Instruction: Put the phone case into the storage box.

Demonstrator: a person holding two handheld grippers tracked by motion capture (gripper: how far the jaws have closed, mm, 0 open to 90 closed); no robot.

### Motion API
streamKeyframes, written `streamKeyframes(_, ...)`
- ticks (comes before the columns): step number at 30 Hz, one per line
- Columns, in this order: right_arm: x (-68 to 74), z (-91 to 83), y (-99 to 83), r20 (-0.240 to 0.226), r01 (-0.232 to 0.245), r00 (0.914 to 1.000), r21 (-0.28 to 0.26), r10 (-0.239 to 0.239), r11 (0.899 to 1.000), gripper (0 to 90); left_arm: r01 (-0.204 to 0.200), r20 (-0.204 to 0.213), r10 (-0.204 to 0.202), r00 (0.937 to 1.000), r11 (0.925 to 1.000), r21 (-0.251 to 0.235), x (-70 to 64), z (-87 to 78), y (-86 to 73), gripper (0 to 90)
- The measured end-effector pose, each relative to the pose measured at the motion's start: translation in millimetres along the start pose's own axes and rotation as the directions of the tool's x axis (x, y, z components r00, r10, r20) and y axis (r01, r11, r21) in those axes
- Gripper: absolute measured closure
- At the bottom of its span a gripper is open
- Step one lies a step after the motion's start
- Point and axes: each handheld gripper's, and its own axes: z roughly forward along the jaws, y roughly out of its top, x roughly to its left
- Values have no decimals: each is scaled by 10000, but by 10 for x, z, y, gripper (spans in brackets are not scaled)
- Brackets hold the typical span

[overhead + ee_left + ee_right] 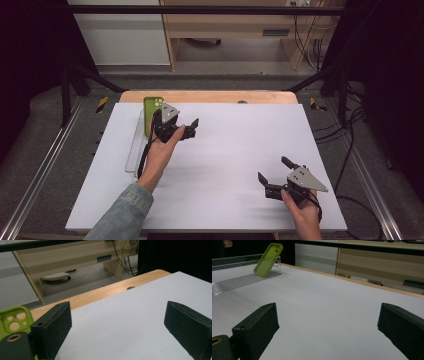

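Observation:
A lime-green phone case [151,111] leans upright at the far end of a clear acrylic stand [134,145] near the white mat's left edge. In the right gripper view the case [267,260] tilts back on the stand [237,281]; in the left gripper view its camera cut-out [15,320] shows just behind the left jaw. My left gripper [194,128] is open beside the case, to its right, with nothing between its jaws [120,327]. My right gripper [272,168] is open over the mat's near right part, with bare mat between its jaws [328,327].
A white mat [225,165] covers most of the wooden table [210,96]. Black frame bars and cables stand around the table. Wooden furniture [225,30] and floor lie beyond the far edge.

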Motion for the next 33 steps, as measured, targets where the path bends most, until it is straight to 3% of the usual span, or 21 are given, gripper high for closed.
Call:
streamKeyframes(10,-5,-2,5,55,-145,9999,55,145,9999,38,-28,454,75,9989,9946,-1035,-134,-155,-26,58)
streamKeyframes(13,-5,-11,19,304,16,9995,189,-21,9998,46,-17,642,92,9979,9932,-1161,-175,-213,-42,54)
streamKeyframes(22,-51,-27,29,687,-261,9974,574,221,9980,47,226,1249,-20,9922,9862,-1639,-299,-376,-44,33)
streamKeyframes(29,-50,-38,37,448,-476,9980,572,450,9972,47,298,1568,-8,9876,9827,-1828,-426,-521,-73,25)
streamKeyframes(33,-31,-43,49,142,-519,9986,846,509,9951,53,15,1590,279,9869,9834,-1817,-462,-625,-137,20)
